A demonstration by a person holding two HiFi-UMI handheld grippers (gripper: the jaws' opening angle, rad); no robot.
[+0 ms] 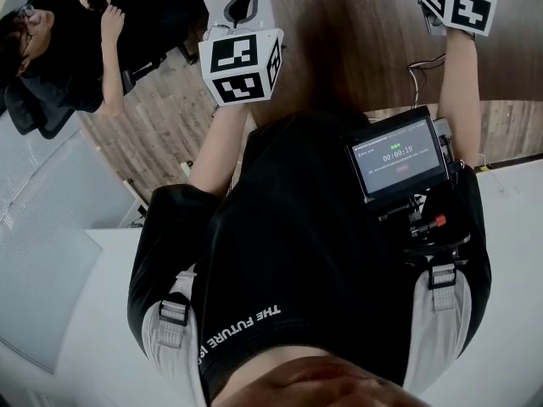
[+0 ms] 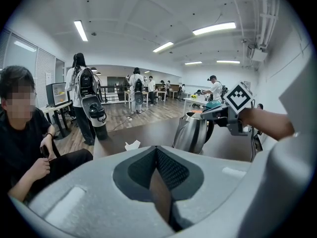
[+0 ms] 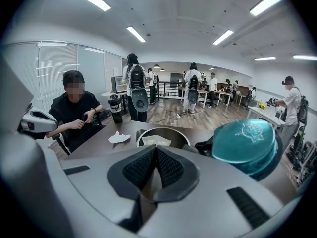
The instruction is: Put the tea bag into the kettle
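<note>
**Tea bag in kettle, lid open: knock hazard for the nearer gripper**

The tea bag [image 3: 155, 142] appears as a pale flat packet lying inside the open mouth of the kettle [image 2: 194, 133], which stands on the table [image 2: 148, 132]. The teal lid [image 3: 246, 142] stands open beside the mouth. The right gripper [image 3: 156, 150] hangs just above the mouth, its jaws pressed together with nothing between them. The left gripper [image 2: 157, 148] is well apart from the kettle, its jaws likewise together and empty. Risk: a low or sideways pull-away of the right gripper may strike the rim or the open lid and tip the kettle, since nothing steadies it. A crumpled white wrapper [image 2: 132, 145] lies near the kettle, and a sweeping move may push it off the table.
</note>
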